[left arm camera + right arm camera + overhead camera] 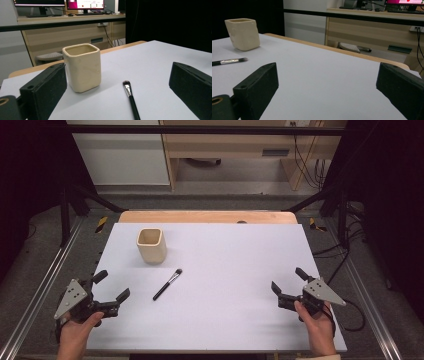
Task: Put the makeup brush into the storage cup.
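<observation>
1. White board (225,285) covers most of a wooden table in the high view, with grey floor and metal rails (45,285) on both sides and a pale desk (240,145) beyond. A cream square-sided cup (151,245) stands upright toward the far left of the board; its inside shows bare cream walls with nothing in it. A black-handled makeup brush (167,284) lies flat just in front and to the right of the cup, apart from it, bristles pointing toward the far side. The left gripper (111,287) sits at the near left edge with its jaws spread, held by the person's left hand (77,332). The right gripper (287,281) is at the near right, jaws also spread, in the right hand (317,325). Both grip nothing and are well apart from cup and brush.

2. Desks with monitors (85,4) back the left gripper view. The cup (82,67) stands between the spread black jaws, nearer the left one, and its interior is mostly hidden by the rim. The brush (131,100) lies right of it on the board (150,65), silver ferrule and dark bristles toward the cup's side. Nothing lies between jaws and these things.

3. Wooden desk panels (372,30) fill the background of the right gripper view. The cup (243,33) stands far left on the board (324,75), the brush (229,61) lying nearer, partly cut off by the frame edge. The jaws stand wide apart over bare board.
</observation>
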### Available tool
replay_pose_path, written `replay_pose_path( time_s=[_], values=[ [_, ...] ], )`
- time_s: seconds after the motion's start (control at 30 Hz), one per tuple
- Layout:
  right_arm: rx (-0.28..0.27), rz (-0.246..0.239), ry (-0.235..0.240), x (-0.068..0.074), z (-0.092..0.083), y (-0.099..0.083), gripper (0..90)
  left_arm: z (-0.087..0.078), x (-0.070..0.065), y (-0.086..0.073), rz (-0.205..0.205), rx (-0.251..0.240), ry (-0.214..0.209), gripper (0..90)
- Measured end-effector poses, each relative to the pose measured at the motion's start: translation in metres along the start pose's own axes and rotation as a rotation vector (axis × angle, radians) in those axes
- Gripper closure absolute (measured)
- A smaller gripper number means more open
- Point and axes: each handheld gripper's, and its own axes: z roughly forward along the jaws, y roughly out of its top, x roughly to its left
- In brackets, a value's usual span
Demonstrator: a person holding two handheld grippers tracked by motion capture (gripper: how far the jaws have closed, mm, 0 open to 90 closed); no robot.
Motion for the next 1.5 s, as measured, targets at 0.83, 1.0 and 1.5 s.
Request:
replay_pose_path(
  time_s=[0.83,1.0,1.5],
  values=[
    [0.005,-0.033,0.003,0.004,-0.001,0.002,4.0,0.073,-0.034,0.026,0.117,0.365,-0.085,1.6],
    [0.004,-0.024,-0.004,0.002,-0.002,0.002,4.0,0.087,-0.038,0.029,0.13,0.413,-0.093,1.7],
    [0.002,-0.008,-0.017,-0.001,-0.004,0.002,4.3,0.126,-0.054,0.039,0.119,0.635,-0.133,2.7]
  ],
)
